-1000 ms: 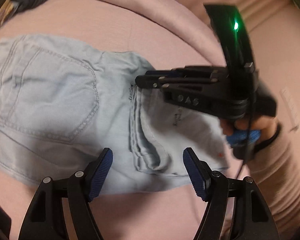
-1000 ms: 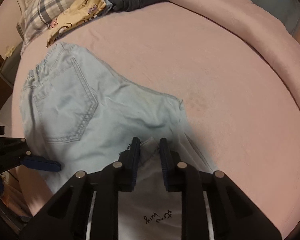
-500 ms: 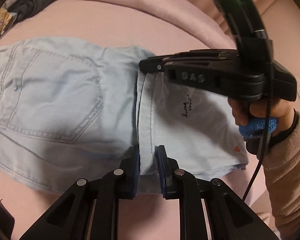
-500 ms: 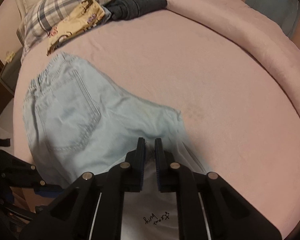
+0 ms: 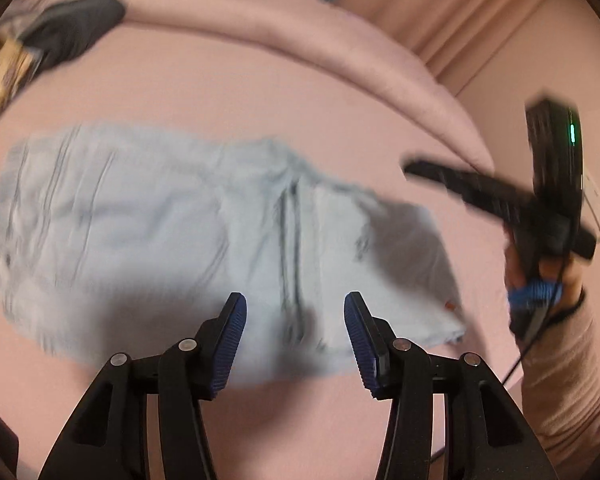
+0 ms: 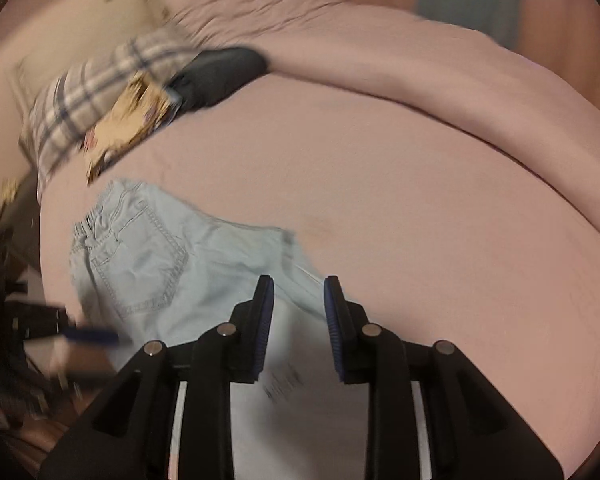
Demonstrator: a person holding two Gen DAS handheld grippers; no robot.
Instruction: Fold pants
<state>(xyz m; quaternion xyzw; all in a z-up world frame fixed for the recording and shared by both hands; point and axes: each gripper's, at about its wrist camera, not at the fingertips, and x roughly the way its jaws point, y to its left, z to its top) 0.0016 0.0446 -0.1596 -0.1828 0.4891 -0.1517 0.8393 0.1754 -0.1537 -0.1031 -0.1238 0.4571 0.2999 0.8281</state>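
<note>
The light blue denim pants (image 5: 172,232) lie folded on the pink bed, with the leg end laid over the seat part; they also show in the right wrist view (image 6: 160,264). My left gripper (image 5: 294,340) is open and empty, just above the near edge of the folded leg. My right gripper (image 6: 299,312) is open and empty above the folded leg end. In the left wrist view the right gripper (image 5: 416,169) is raised off the pants at the right. Both views are motion-blurred.
A pink duvet roll (image 6: 440,68) runs along the far side of the bed (image 6: 400,208). A plaid pillow (image 6: 96,92), a patterned cloth (image 6: 128,120) and a dark folded garment (image 6: 220,74) lie at the far left.
Both grippers were shut on the leg hem half a second ago. Now both are open, have let go, and have pulled up and back from the pants.
</note>
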